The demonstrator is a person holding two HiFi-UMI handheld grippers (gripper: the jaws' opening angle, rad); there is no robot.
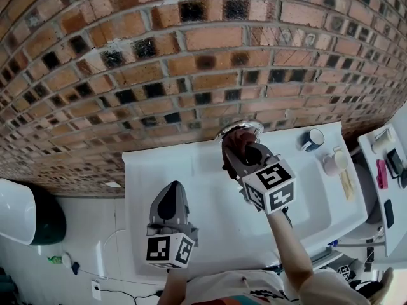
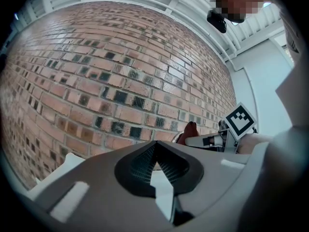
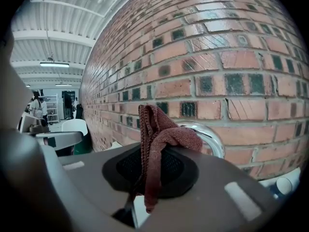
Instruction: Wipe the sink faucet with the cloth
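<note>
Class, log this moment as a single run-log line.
right gripper: shut on cloth, cloth at faucet | left gripper: shut, empty, above sink

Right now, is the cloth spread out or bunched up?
Bunched up: the cloth hangs in gathered folds, pinched in the right claw, close against the faucet.

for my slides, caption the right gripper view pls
Right gripper shut on a dark red cloth by the chrome faucet, brick wall behind.

No words, numbers or brand names can be read anywhere. The only printed signs are black-and-white square markers (image 1: 168, 249), on the cubes of the left gripper (image 1: 172, 188) and right gripper (image 1: 238, 146).
</note>
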